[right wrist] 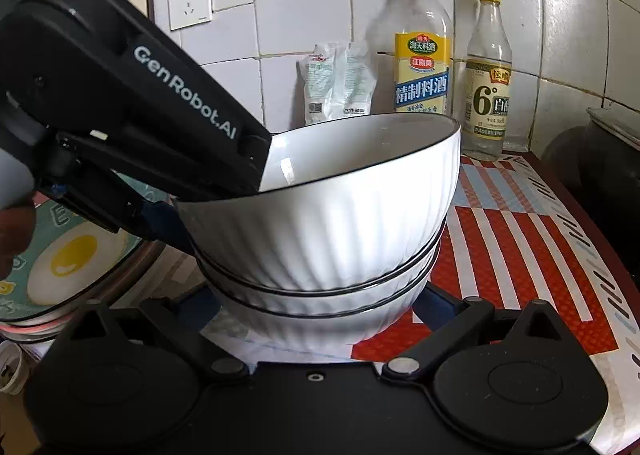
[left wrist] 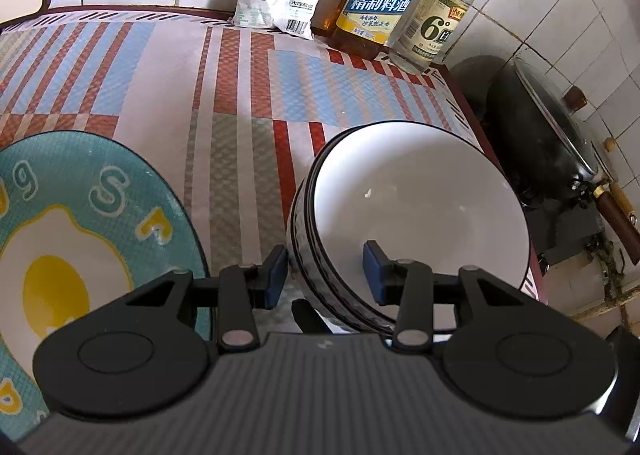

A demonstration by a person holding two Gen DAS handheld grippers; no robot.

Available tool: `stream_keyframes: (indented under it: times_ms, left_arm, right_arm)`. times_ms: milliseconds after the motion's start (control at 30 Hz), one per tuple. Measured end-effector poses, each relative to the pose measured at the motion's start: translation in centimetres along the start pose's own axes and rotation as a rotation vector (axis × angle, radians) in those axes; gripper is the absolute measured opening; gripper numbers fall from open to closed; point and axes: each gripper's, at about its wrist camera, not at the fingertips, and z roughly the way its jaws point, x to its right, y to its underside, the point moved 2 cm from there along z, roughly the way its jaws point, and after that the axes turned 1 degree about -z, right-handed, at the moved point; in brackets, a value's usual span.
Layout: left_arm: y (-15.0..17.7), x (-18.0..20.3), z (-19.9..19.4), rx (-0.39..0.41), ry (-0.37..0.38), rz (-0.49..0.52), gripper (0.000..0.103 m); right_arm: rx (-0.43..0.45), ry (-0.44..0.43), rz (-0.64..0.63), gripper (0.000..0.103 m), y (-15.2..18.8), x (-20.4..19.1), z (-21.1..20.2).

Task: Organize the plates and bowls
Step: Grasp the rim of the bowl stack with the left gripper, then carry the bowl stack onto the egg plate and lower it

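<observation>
The stack of white bowls point(right wrist: 328, 223) stood on the table point(left wrist: 200, 95) beside the egg plate point(left wrist: 72, 255). The left gripper point(left wrist: 325, 275) pinched the top bowl's rim; the right gripper point(right wrist: 316, 307) straddled the bottom bowl, grip unclear. Lifting would need both hands rising together.

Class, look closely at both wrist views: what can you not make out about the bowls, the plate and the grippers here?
- How many bowls are in the bowl stack: right wrist view, the right gripper's body hides the base.
- Right gripper fingertips: right wrist view, behind the stack.
- Whether the left gripper actually pinches the rim: the pads straddle it, contact unclear.
- Egg plate: left wrist view, cut by the left edge and the gripper.
</observation>
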Motion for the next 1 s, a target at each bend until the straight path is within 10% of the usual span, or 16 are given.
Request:
stream_keyframes:
  times_ms: [367, 533, 1000]
  left_arm:
    - [-1.8, -0.7, -6.4, 0.055, 0.061, -0.007, 0.039]
    - [-1.8, -1.1, -11.2, 0.143, -0.011, 0.063, 0.039]
    - [1.4, -8.9, -16.5, 0.129, -0.159, -0.135, 0.039]
  right_arm:
    - [0.084, 0.032, -0.067, 0.102, -3.9, -2.8, -3.5]
    - [0.116, -0.055, -0.070, 0.102, -6.6, -4.7, -4.9]
    - [0.064, -0.278, -0.124, 0.102, -6.6, -13.4, -4.5]
